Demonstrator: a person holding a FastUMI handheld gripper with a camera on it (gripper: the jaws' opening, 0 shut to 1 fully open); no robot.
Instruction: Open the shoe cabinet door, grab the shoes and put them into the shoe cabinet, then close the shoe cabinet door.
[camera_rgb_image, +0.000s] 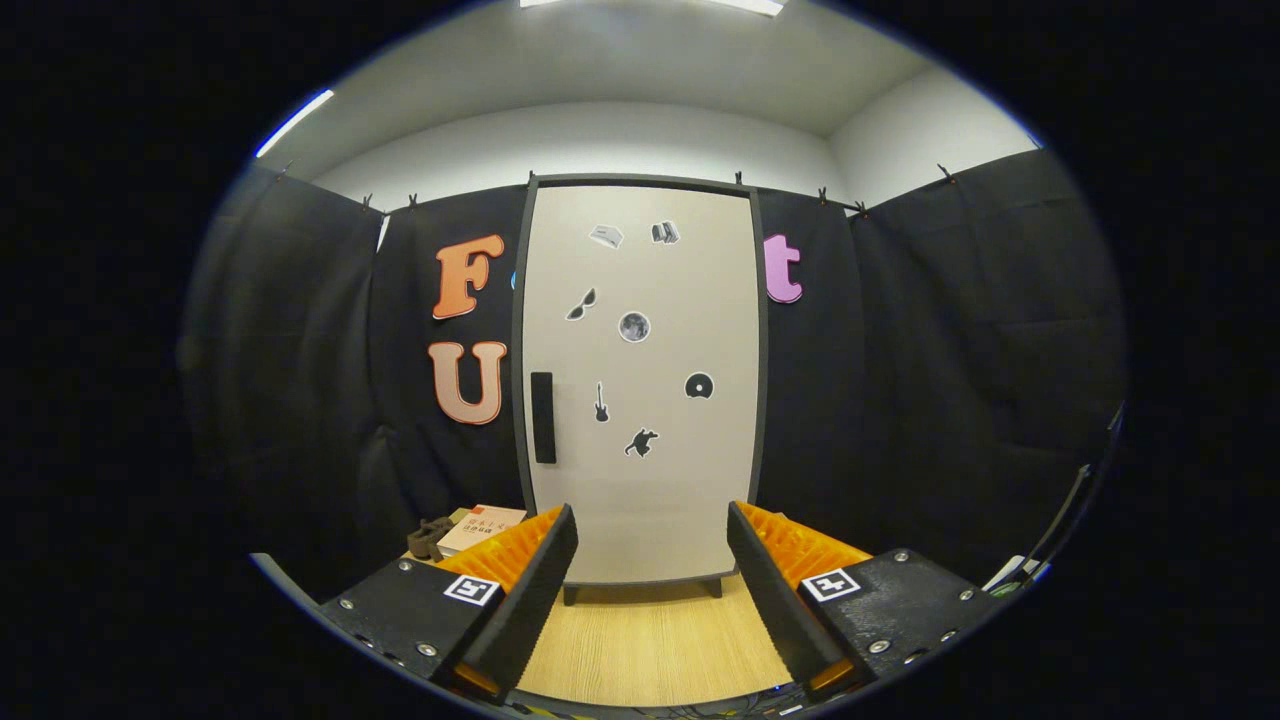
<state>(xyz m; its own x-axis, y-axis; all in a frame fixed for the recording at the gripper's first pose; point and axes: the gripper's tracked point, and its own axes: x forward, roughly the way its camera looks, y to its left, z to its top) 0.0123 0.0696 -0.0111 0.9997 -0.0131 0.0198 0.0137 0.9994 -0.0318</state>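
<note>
Lying low at the left of the frame, a dark shoe (430, 537) sits beside a box (480, 527). Centre frame stands the shoe cabinet (640, 500), its door (655, 290) closed, handle (542, 417) on its left edge. The gripper (650, 570) is spread wide, holding nothing, above the wooden floor (650, 640).

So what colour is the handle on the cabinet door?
Black: the handle is a dark vertical bar near the pale cabinet door's left edge, clearest in the gripper view.
</note>
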